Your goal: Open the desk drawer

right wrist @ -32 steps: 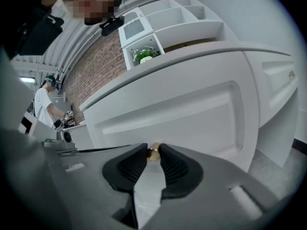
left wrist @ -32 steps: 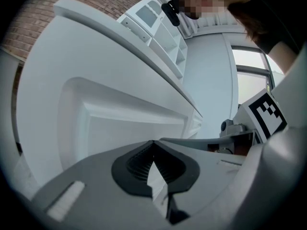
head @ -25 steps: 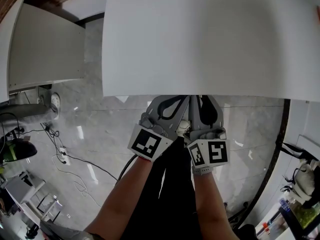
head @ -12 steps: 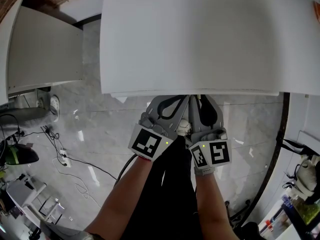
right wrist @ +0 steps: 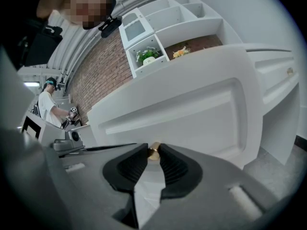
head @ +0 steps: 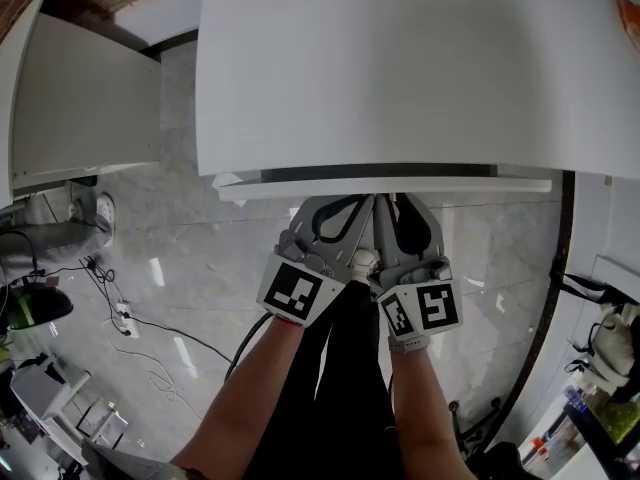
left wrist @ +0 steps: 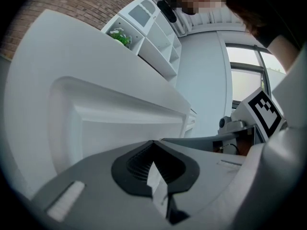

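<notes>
While the right gripper [right wrist: 153, 153] is clamping its dark ribbed jaws on the small brass knob [right wrist: 154, 151] of the desk drawer [right wrist: 192, 114], the left gripper [left wrist: 154, 146] is sitting just beside it with its own jaws pressed together on nothing. The left gripper's tips are pointing at the drawer's front panel, close to it. In the head view both grippers are lying side by side, almost touching, with their noses tucked under the drawer's front edge. The person's forearms are reaching up to them from below.

The drawer is standing slightly out from the desk – a thin dark slit is showing between the desk top [head: 400, 68] and the drawer's front lip. Its front is plain white, with a shallow recessed rectangle moulded into it, and the knob is sticking out of that recess.

The desk top is showing as a broad, bare white slab, and below it a pale grey marbled floor [head: 200, 248] is gleaming, with loose cables [head: 150, 328] trailing at the left. Behind the desk a brick wall [right wrist: 103, 71] is rising, carrying a white shelf unit [right wrist: 163, 28] with small plants [right wrist: 147, 55] in its compartments – and a person [right wrist: 48, 104] is standing far off at the left.
</notes>
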A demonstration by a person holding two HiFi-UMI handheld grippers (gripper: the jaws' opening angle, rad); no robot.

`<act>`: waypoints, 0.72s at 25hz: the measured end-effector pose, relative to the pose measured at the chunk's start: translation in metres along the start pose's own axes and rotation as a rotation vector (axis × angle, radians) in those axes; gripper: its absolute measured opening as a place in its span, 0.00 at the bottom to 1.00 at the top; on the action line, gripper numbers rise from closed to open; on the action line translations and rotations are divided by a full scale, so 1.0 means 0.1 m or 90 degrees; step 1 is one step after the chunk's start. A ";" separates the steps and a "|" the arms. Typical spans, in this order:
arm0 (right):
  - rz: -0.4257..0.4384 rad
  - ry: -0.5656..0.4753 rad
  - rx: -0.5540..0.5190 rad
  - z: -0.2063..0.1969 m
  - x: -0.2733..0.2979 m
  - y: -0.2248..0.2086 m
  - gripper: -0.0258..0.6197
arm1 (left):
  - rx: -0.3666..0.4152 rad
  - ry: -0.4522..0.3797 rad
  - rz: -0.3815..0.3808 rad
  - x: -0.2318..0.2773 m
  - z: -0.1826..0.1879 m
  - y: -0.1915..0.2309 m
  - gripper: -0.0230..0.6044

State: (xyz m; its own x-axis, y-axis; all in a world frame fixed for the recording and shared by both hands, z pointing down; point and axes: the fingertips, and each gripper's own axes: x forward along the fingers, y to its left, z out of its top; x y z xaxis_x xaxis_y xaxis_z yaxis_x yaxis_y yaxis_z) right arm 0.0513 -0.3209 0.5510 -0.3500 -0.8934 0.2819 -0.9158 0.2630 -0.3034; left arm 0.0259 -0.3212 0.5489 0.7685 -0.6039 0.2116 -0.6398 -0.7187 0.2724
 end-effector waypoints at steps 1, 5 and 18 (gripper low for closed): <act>0.000 0.000 0.000 0.00 -0.01 0.00 0.16 | 0.000 0.001 0.000 0.00 -0.01 -0.01 0.03; 0.007 0.001 -0.005 -0.03 -0.03 0.03 0.16 | -0.003 -0.002 0.003 -0.04 -0.02 -0.02 0.03; 0.030 0.008 -0.028 -0.09 -0.22 0.10 0.16 | -0.005 -0.002 0.030 -0.15 -0.10 -0.17 0.02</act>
State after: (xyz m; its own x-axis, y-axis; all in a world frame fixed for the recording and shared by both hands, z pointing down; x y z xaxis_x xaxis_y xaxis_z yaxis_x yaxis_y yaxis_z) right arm 0.0481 -0.2952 0.5499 -0.3955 -0.8747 0.2802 -0.9059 0.3211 -0.2761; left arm 0.0252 -0.2968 0.5508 0.7370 -0.6385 0.2217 -0.6756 -0.6862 0.2696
